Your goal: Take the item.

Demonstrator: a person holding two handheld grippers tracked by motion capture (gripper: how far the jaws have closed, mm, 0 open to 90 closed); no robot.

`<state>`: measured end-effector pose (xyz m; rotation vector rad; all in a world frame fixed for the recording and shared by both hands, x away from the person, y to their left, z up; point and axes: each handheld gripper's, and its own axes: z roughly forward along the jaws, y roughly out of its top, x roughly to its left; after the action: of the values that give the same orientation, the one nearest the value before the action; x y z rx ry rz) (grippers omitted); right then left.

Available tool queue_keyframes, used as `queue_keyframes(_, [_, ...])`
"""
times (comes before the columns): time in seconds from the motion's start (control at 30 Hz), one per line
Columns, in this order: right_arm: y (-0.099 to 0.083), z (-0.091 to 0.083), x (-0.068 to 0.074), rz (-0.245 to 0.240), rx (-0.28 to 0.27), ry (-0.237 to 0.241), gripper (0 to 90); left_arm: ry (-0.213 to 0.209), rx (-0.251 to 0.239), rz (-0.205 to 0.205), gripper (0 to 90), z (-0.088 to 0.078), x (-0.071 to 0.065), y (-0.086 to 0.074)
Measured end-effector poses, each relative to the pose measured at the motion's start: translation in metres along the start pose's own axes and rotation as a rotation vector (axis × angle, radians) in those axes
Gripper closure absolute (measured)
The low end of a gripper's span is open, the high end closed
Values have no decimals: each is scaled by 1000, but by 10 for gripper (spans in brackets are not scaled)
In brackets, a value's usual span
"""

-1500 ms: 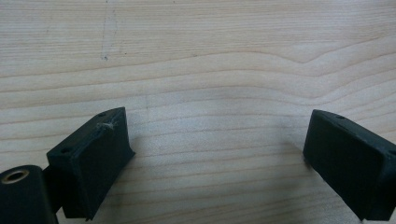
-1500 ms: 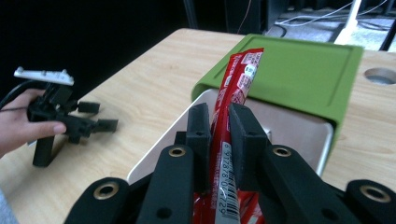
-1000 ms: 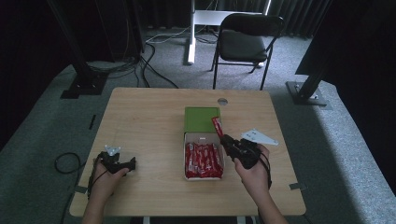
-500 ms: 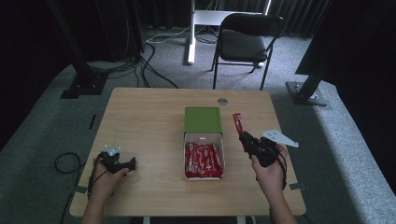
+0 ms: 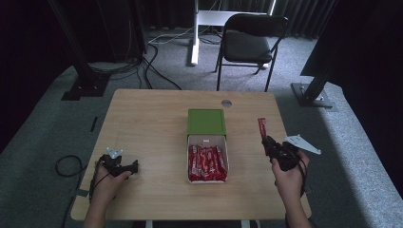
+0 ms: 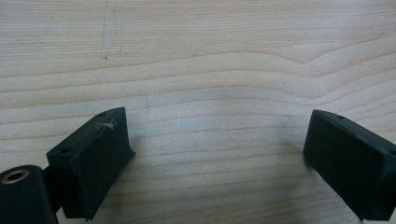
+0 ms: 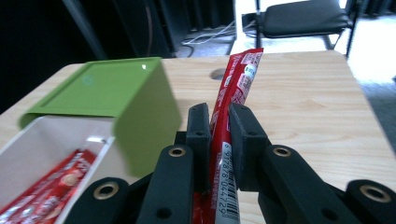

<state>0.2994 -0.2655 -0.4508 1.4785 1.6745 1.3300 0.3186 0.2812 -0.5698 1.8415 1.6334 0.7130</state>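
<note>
- Right gripper (image 5: 267,142), right of frame: jaws clamped on red packet (image 5: 262,127); white box (image 5: 207,140) at centre
- Left gripper (image 5: 127,167), lower left: jaws apart over bare table (image 5: 147,123)

Each black tool (image 7: 218,123) has brass-ringed pivots, boxy pads and a trailing cable.

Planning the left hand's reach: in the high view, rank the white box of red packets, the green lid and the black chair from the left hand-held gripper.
1. White box, table centre.
2. Green lid, just beyond the box.
3. Black chair, on the floor past the table.
</note>
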Motion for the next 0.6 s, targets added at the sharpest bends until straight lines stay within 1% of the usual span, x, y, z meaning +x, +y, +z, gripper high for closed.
queue_keyframes(0.03, [-1,-1,-4,3,2,-9,790,0,0,0,80,0,0,0])
queue_keyframes(0.07, [-5,-2,-12,13,1,-33,790,0,1,1,80,0,0,0])
queue_keyframes(0.17, [-10,-3,-23,24,5,-63,790,0,1,1,80,0,0,0])
queue_keyframes(0.23, [-13,-3,-30,33,8,-73,790,0,0,0,80,0,0,0])
queue_keyframes(0.37, [-21,-3,-40,44,19,-101,790,0,0,0,80,0,0,0])
queue_keyframes(0.6, [-34,1,-54,66,40,-131,790,0,0,0,80,0,0,0])
